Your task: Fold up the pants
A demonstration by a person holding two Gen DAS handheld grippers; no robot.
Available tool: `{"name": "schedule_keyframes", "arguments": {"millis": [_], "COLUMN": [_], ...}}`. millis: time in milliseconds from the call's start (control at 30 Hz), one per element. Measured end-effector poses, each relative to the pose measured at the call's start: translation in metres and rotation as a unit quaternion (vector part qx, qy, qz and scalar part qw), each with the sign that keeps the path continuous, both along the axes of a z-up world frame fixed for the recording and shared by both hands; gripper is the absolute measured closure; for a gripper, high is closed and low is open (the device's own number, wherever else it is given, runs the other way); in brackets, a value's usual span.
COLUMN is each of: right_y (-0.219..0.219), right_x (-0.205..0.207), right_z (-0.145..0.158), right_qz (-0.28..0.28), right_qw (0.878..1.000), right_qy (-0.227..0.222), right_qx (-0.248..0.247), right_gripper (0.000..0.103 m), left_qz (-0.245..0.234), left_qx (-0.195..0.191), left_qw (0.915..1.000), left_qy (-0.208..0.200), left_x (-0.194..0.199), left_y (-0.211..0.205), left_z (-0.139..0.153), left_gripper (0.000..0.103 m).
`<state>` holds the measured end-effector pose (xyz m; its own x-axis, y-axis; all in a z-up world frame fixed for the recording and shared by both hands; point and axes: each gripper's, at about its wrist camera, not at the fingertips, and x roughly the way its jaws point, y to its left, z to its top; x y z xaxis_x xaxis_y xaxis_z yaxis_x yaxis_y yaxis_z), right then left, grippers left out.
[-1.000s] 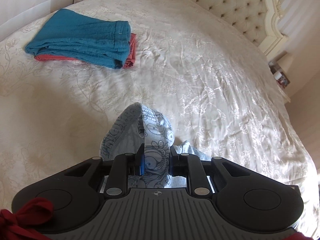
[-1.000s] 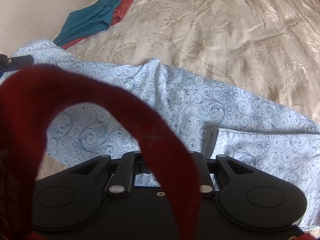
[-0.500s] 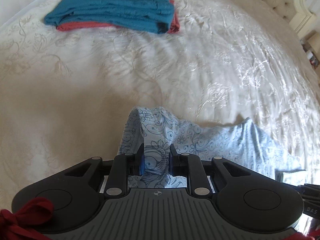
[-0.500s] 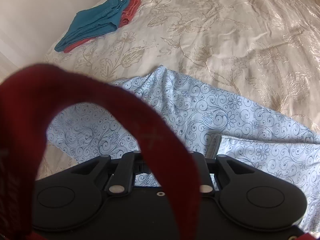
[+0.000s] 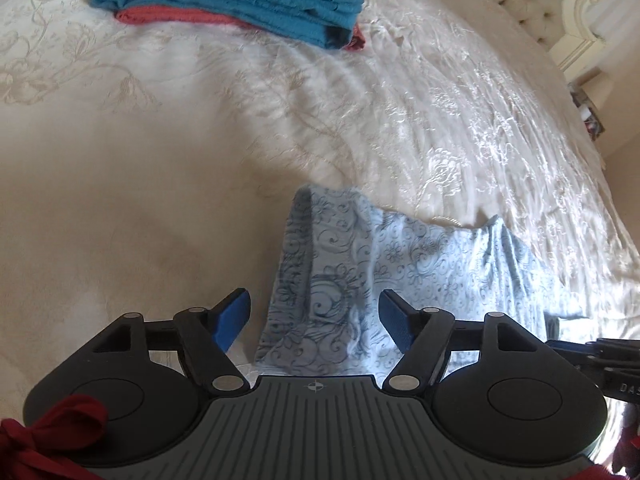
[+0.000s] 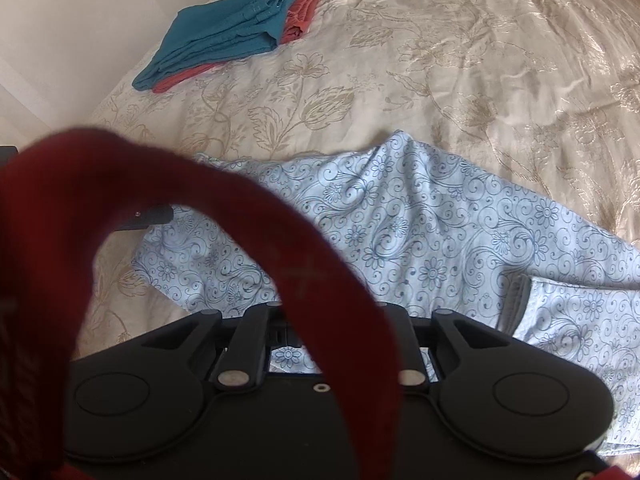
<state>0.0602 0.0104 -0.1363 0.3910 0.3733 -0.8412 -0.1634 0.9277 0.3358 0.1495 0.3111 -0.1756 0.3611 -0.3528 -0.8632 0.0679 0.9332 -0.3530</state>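
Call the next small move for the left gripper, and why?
Probably lift the left gripper clear. Its jaws have just been opening and stand apart from the patterned pants between them, which lie on the bedspread; the right gripper's jaws are hidden behind a red strap.

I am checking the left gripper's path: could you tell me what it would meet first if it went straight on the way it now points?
Most likely the light blue patterned pants: the left gripper has just opened and the raised fold lies between its spread fingers, untouched. Depth is unclear.
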Motion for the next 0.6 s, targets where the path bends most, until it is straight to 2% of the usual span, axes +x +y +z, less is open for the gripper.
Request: {"name": "schedule_keyframes", "arguments": {"millis": [100, 233, 367, 433, 467, 600], "right_y": [0.007, 0.008, 0.003, -0.001, -0.004, -0.017], "right_x": [0.003, 0.005, 0.004, 0.003, 0.004, 0.013], "right_z": [0.002, 0.003, 0.000, -0.002, -0.003, -0.007], "right_qz": [0.009, -0.001, -0.016, -0.026, -0.034, -0.059], "right_qw": [1.000, 1.000, 1.000, 0.999, 0.999, 0.997], "right_qy": [-0.001, 0.002, 0.010, 0.012, 0.012, 0.001], "right_qx": [-0.009, -0.013, -0.020, -0.023, -0.024, -0.044], "right_gripper": [0.073, 0.073, 0.073, 0.073, 0.073, 0.073], "left_qz": [-0.004, -0.021, -0.006, 0.000, 0.003, 0.004], "left_qx": [-0.019, -0.048, -0.087, -0.100, -0.104, -0.111], "left_qw": [0.9996, 0.9984, 0.9959, 0.9944, 0.9938, 0.9935], "left_qy": [0.019, 0.019, 0.026, 0.033, 0.039, 0.024], "left_x": [0.010, 0.025, 0.036, 0.036, 0.036, 0.026], "left_y": [0.002, -0.006, -0.009, -0.007, -0.006, -0.008], "left_z": [-0.017, -0.028, -0.034, -0.032, -0.030, -0.012], "left_gripper": [0.034, 0.032, 0.033, 0.068, 0.081, 0.082]}}
